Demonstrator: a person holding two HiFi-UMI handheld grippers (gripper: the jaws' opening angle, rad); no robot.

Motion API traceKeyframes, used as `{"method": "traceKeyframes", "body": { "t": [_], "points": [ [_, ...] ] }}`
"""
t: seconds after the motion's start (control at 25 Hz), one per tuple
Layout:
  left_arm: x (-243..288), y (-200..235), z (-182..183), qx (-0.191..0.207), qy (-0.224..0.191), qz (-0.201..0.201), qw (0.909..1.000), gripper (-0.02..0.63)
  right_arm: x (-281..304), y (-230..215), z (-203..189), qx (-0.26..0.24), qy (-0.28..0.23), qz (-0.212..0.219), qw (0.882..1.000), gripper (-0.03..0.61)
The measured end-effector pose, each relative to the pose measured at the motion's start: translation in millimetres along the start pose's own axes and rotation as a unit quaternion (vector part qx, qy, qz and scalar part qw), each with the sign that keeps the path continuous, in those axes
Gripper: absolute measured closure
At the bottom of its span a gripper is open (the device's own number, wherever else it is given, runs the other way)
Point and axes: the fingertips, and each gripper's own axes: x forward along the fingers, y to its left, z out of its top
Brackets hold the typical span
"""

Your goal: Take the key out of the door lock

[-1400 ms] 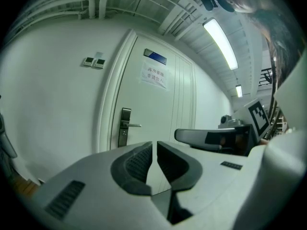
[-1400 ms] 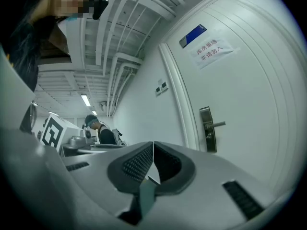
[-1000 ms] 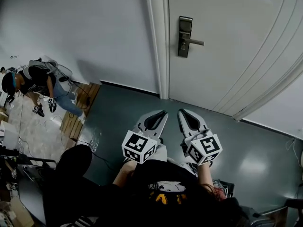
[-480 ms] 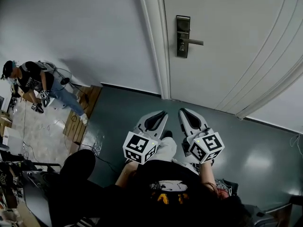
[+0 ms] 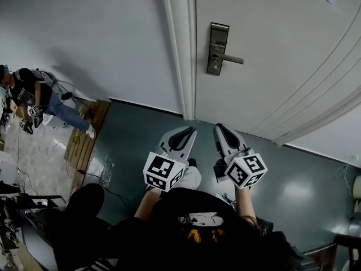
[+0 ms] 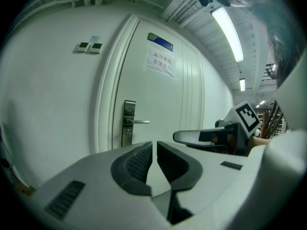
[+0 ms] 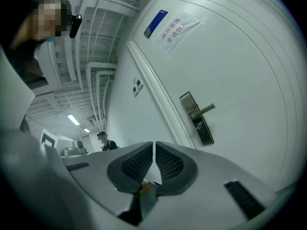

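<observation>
Key (image 6: 128,132): in the far door lock (image 5: 217,48), under the lever; we judge it small, light, stiff.
Hold: we'd pinch its protruding head.
Left gripper (image 5: 190,131): closed, empty.
Right gripper (image 5: 218,127): closed, empty.

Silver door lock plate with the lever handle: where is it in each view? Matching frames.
Head view: silver door lock plate, upper centre, at the door's left edge.
Left gripper view: plate left of centre, mid-height.
Right gripper view: plate right of centre, tilted.
Shared landmark: white door frame, just left of the plate everywhere.
</observation>
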Motion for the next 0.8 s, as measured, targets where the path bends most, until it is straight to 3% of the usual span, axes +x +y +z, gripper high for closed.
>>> {"method": "traceKeyframes", "body": {
  "t": [0.4, 0.8],
  "points": [
    [62.2, 50.5, 15.3, -0.007, -0.011, -0.024, 0.9996, 0.580, 65.4, -55.5, 12.7, 0.046, 0.004, -0.021, 0.999, 0.569],
    [91.3, 88.3, 18.7, -0.012, -0.017, -0.039, 0.9990, 0.580, 119.7, -100.3, 8.7, 0.103, 0.004, -0.037, 0.994, 0.564]
  ]
}}
